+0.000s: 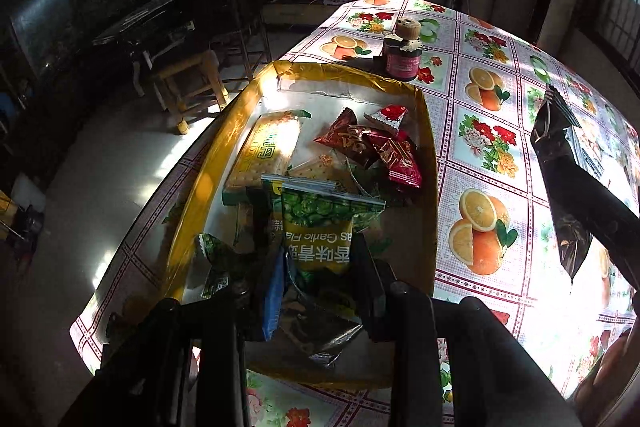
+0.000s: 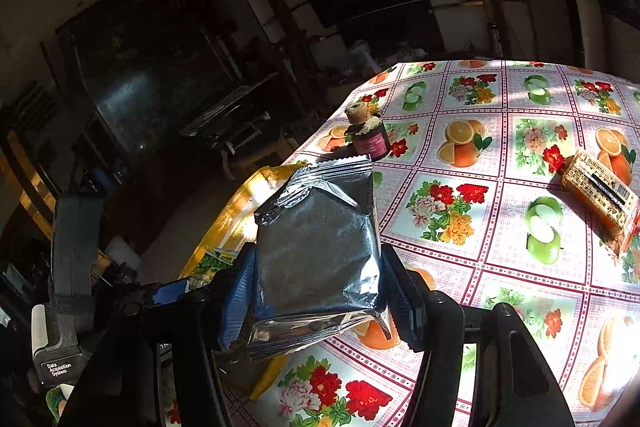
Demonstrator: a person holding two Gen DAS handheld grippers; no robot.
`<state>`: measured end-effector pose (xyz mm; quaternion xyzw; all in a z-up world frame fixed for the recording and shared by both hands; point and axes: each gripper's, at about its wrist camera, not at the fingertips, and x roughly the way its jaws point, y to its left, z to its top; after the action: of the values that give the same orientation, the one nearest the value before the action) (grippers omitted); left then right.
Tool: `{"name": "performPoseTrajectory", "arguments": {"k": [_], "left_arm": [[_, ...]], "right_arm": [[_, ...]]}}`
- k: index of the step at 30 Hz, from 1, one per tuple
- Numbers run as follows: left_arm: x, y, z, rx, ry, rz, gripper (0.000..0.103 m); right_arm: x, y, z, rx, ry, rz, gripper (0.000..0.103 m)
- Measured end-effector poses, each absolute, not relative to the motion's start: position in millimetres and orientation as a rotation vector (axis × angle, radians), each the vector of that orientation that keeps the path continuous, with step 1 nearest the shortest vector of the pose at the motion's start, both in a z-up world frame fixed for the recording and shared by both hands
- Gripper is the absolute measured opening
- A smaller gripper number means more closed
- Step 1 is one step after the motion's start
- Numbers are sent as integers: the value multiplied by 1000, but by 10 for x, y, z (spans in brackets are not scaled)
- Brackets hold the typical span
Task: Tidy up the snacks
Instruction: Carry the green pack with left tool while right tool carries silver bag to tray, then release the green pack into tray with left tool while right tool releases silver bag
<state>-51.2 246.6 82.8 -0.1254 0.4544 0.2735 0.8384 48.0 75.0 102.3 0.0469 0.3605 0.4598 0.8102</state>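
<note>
A yellow cardboard box (image 1: 428, 131) on the table holds cracker packs, red snack packets (image 1: 384, 147) and green packets. My left gripper (image 1: 320, 259) is shut on a green garlic pea packet (image 1: 320, 227) just above the box's near end. My right gripper (image 2: 320, 287) is shut on a silver foil packet (image 2: 320, 247), held above the table right of the box; it shows dark at the right edge of the left wrist view (image 1: 560, 179). The box rim (image 2: 236, 211) shows behind it.
A small dark jar with a cork lid (image 1: 402, 55) stands on the floral tablecloth (image 1: 480, 155) beyond the box; it also shows in the right wrist view (image 2: 368, 135). An orange cracker pack (image 2: 600, 195) lies at the table's right. A wooden stool (image 1: 188, 83) stands left of the table.
</note>
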Motion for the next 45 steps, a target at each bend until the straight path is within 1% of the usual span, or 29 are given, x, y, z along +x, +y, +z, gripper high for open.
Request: {"name": "performPoseTrajectory", "arguments": {"k": [13, 18, 31, 38, 45], "left_arm": [[-687, 2740, 855, -300, 934, 642, 30], [-696, 2809, 838, -307, 933, 652, 30], [-533, 2947, 577, -341, 996, 632, 30], [-432, 2973, 557, -342, 998, 619, 31], [-357, 2964, 535, -337, 1001, 621, 31]], "right_arm": [[482, 1230, 1143, 46, 748, 1036, 65], [526, 1469, 1107, 15, 759, 1059, 65], [883, 2183, 688, -66, 861, 1049, 65], [1054, 2345, 467, -92, 905, 1027, 65], [1147, 2396, 375, -96, 925, 1020, 64]]}}
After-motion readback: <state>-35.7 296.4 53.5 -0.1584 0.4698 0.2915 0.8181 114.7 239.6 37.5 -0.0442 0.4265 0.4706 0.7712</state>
